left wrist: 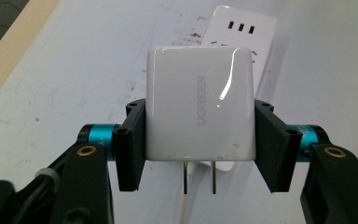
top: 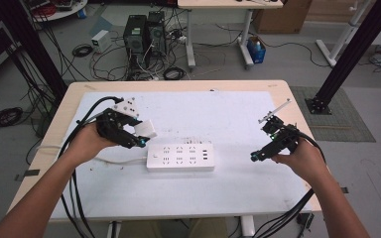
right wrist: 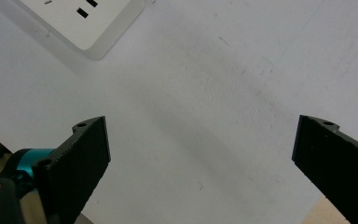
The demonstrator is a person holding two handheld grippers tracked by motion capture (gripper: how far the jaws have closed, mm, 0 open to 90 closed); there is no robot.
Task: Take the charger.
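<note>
The left gripper (left wrist: 198, 154) has its fingers (left wrist: 131, 149) closed flat against the two side faces of a white charger (left wrist: 199, 109), holding it clear of the counter (top: 238, 111). The charger's two metal prongs (left wrist: 198, 177) project from its lower face, bare and unobstructed, in the left gripper view. In the high view the left gripper (top: 129, 130) holds the charger (top: 146, 129) just above and beside the left end of the white power strip (top: 180, 157), not yet touching it.

The right gripper (right wrist: 200, 154) stands with its fingers (right wrist: 77, 163) spread wide and nothing between them. It hovers over bare counter, with a corner of the power strip (right wrist: 88, 21) at the far edge of its view. In the high view the right gripper (top: 270, 144) is well apart from the strip, to its right.

The power strip lies flat near the counter's middle, long axis left to right, sockets facing up, its cable leading off to the left.

Step in hand, as judged: transport of the charger to a socket, insertion not yet begun.

The next move calls for:
- turning the prongs to point straight down at the strip;
- aligning them with a two-slot socket;
- pressing down squarely.

The strip may shift under pressure; the free right gripper is available to steady its right end.
</note>
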